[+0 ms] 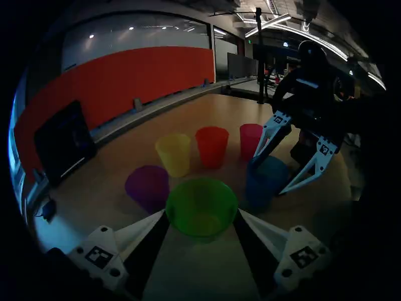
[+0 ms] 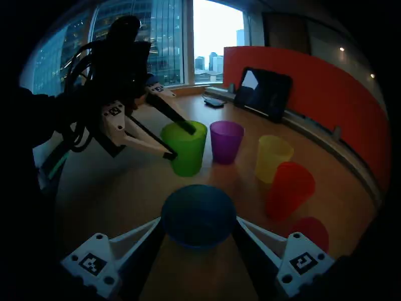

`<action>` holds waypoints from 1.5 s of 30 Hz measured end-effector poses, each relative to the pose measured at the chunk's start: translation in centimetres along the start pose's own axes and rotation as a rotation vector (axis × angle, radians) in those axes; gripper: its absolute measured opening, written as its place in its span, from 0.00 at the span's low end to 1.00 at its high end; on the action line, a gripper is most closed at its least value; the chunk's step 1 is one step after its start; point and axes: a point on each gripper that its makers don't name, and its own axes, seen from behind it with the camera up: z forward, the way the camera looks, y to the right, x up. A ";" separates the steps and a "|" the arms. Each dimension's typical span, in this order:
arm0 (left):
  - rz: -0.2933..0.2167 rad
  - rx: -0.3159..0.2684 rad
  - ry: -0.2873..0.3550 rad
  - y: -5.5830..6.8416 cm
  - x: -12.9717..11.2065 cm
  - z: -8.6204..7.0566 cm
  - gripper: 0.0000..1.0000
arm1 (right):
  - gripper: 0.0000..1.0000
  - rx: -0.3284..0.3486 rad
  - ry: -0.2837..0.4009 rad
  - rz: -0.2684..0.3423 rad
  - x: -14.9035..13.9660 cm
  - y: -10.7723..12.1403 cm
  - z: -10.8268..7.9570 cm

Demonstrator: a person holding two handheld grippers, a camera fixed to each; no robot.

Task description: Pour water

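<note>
Left gripper view, jaws clamp green cup [image 1: 201,206], right jaws clamp blue cup [image 1: 265,181]

Left gripper view close behind green cup [image 1: 201,205]; right gripper view behind blue cup [image 1: 265,180], 2 o'clock, facing back; desk [image 1: 225,108] shared.

Green cup [image 1: 201,205], purple cup [image 1: 147,186], yellow cup [image 1: 174,153], red cup [image 1: 212,145], pink cup [image 1: 249,138] and blue cup [image 1: 265,178] ring a small bare patch, with narrow gaps between them. Open table [image 1: 110,170] lies toward the tablet [image 1: 64,140].
</note>
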 end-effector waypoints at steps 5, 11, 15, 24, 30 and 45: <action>0.006 0.015 0.022 0.1 0.7 -0.9 0.86 | 0.91 -0.017 0.007 -0.002 0.2 0.0 -0.5; -0.005 0.031 0.055 0.1 1.7 -2.2 0.86 | 0.91 -0.034 0.046 0.005 1.7 -0.1 -1.5; -0.010 0.041 0.082 0.2 2.4 -2.9 0.86 | 0.91 -0.046 0.083 0.008 3.0 -0.1 -2.2; -0.023 0.073 0.162 0.1 4.8 -4.8 0.87 | 0.91 -0.080 0.181 0.012 6.7 0.3 -4.0; -0.041 0.085 0.219 -0.1 6.3 -6.2 0.87 | 0.91 -0.100 0.255 0.019 9.5 0.5 -5.3; -0.066 0.110 0.354 -0.5 9.8 -9.0 0.87 | 0.91 -0.152 0.404 -0.014 15.2 1.3 -8.0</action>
